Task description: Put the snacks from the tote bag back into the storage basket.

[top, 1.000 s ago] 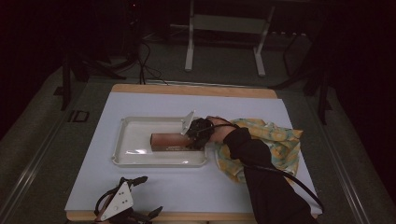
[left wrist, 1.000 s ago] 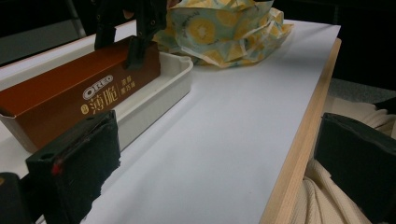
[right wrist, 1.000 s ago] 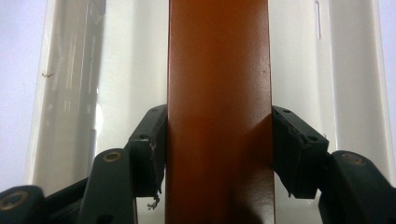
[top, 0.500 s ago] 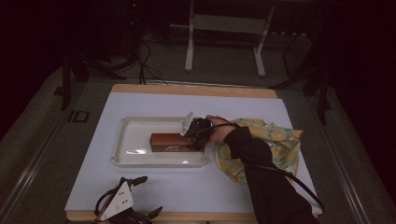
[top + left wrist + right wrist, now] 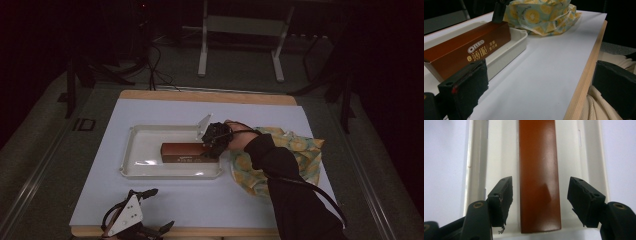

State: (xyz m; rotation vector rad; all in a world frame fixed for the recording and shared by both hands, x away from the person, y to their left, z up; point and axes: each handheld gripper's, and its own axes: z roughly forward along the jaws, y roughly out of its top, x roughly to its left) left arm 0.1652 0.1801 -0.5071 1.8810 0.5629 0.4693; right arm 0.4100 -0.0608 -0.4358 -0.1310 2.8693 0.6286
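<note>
One brown biscuit box (image 5: 186,152) lies in one white tray (image 5: 145,170) on the tabletop (image 5: 165,107), the right gripper (image 5: 540,202) with fingers wide astride its end, while the left gripper view reveals its Oreo label and the left gripper (image 5: 541,87) fingers wide, empty, beside one yellow patterned cloth (image 5: 300,150)

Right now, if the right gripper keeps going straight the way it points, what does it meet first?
The brown Oreo box in the white tray. The right gripper is open, its jaws on either side of the box's near end, so they would likely slide along it. How high they sit above the tray floor is unclear.
</note>
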